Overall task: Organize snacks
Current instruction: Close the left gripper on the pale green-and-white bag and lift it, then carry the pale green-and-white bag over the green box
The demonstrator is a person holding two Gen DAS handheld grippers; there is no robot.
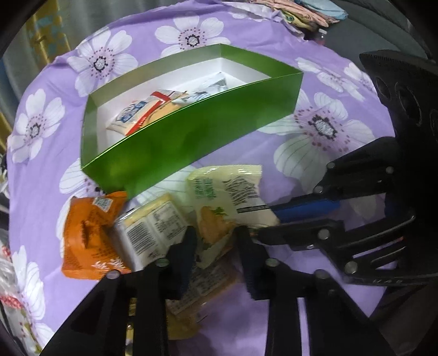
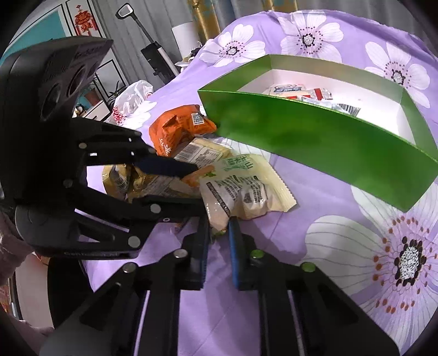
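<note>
A green box [image 1: 191, 131] [image 2: 314, 142] with a white inside holds several snack packets [image 1: 153, 106] [image 2: 303, 94]. In front of it lies a pile of packets: an orange one [image 1: 87, 235] [image 2: 178, 126], a pale one with a barcode [image 1: 153, 227] [image 2: 199, 153], and a pale yellow-green one [image 1: 232, 191] [image 2: 246, 186]. My right gripper [image 2: 219, 232] [image 1: 262, 216] is shut on a corner of the yellow-green packet. My left gripper [image 1: 216, 246] [image 2: 197, 186] is open, its fingers on either side of that packet's orange-printed end.
A purple cloth with white flowers [image 1: 323, 128] [image 2: 383, 260] covers the surface. A yellowish packet [image 1: 191, 295] [image 2: 123, 178] lies under the left gripper. A white plastic bag [image 2: 131, 98] sits at the cloth's far edge. Folded fabric [image 1: 306, 13] lies behind the box.
</note>
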